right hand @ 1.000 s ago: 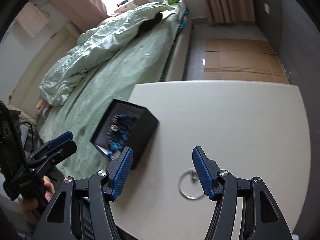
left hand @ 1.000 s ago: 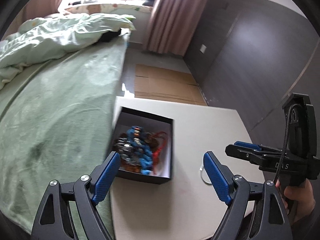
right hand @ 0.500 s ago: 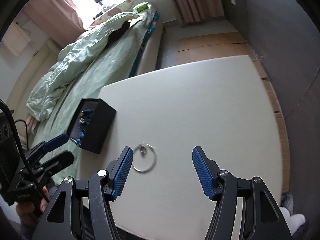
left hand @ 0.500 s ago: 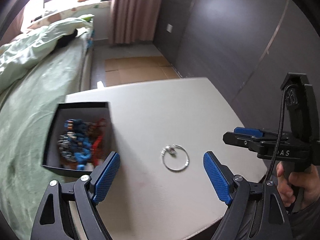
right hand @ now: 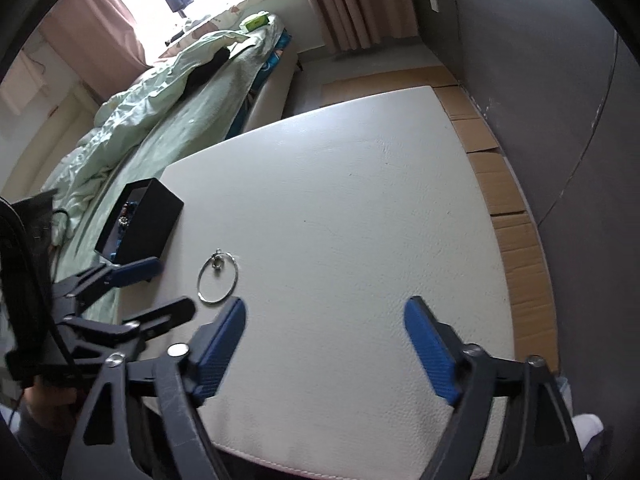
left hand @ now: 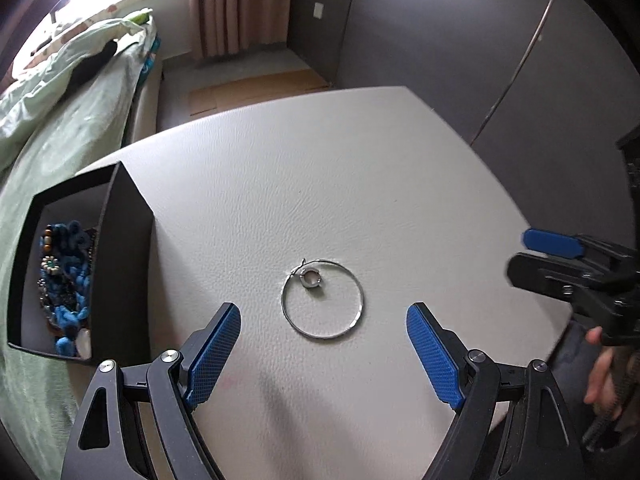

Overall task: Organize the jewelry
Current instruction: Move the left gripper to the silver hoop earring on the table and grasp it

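A thin silver hoop (left hand: 325, 337) lies flat on the white table (left hand: 360, 184), with a small silver ring (left hand: 311, 278) inside its upper edge. My left gripper (left hand: 322, 312) hangs open above it, and the hoop shows between the blue pads. Left of it stands a black box (left hand: 120, 248) holding blue beaded jewelry (left hand: 64, 280). My right gripper (right hand: 325, 305) hovers over bare table to the right of the hoop (right hand: 214, 303). Its jaws are opening with nothing between them. The right wrist view also shows the box (right hand: 152, 220) and the left gripper (right hand: 160, 286).
A bed with a pale green cover (right hand: 160, 120) runs along the table's left side. Flattened cardboard (right hand: 516, 216) lies on the floor beyond the right edge, below a dark wall (left hand: 460, 40). A person's hand (left hand: 600, 376) holds the right gripper (left hand: 528, 258).
Both grippers swung right, away from the box, and came lower over the table. The hoop is now centred between the left pads. The right jaws stand wider, and the hoop sits left of them.
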Tool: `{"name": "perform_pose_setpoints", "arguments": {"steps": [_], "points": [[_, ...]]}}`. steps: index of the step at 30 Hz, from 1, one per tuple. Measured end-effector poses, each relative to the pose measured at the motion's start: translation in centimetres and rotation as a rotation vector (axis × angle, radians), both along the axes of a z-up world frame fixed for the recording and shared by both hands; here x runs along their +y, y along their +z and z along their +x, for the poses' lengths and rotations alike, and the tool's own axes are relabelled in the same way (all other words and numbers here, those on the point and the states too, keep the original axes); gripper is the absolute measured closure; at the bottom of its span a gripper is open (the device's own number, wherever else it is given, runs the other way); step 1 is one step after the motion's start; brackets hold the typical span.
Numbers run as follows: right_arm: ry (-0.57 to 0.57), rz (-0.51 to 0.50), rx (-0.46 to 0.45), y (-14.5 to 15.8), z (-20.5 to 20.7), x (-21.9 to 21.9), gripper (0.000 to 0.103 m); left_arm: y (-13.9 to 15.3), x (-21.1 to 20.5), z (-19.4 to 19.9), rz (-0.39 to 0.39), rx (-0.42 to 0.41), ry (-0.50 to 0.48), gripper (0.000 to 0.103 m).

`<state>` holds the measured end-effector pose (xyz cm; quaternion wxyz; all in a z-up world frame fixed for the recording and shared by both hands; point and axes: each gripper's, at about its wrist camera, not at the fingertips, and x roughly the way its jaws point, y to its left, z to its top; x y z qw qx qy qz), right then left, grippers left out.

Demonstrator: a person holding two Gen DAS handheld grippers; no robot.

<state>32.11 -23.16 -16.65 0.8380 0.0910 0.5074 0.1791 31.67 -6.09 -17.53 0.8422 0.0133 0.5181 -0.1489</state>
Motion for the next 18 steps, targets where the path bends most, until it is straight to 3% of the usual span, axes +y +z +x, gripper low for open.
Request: {"name": "perform_pose_setpoints", "arguments": {"steps": [5, 7, 13, 16, 18], "points": [[-0.032, -0.013, -0.003, -0.4, 0.1, -0.8, 0.018, -1.1, -0.6, 0.7, 0.008, 0.031, 0.003, 0.018], [-0.045, -0.011, -0.004, -0.4, 0.1, -1.3, 0.018, -1.5, -1.1, 0.9, 0.017, 0.046, -0.011, 0.023], [-0.05, 0.0, -0.006, -0.7, -0.1, -1.9, 0.018, -1.6, -1.4, 0.8, 0.056, 0.031, -0.013, 0.026], [-0.046, 0.013, -0.006, -0.8, -0.2, -1.8, 0.018, -1.7, -1.7, 0.5, 0.109, 0.023, -0.01, 0.038], [-0.045, 0.024, -0.005, -0.9, -0.3, -1.7, 0.018, -1.6, -1.5, 0.5, 0.129, 0.021, 0.005, 0.052]]}}
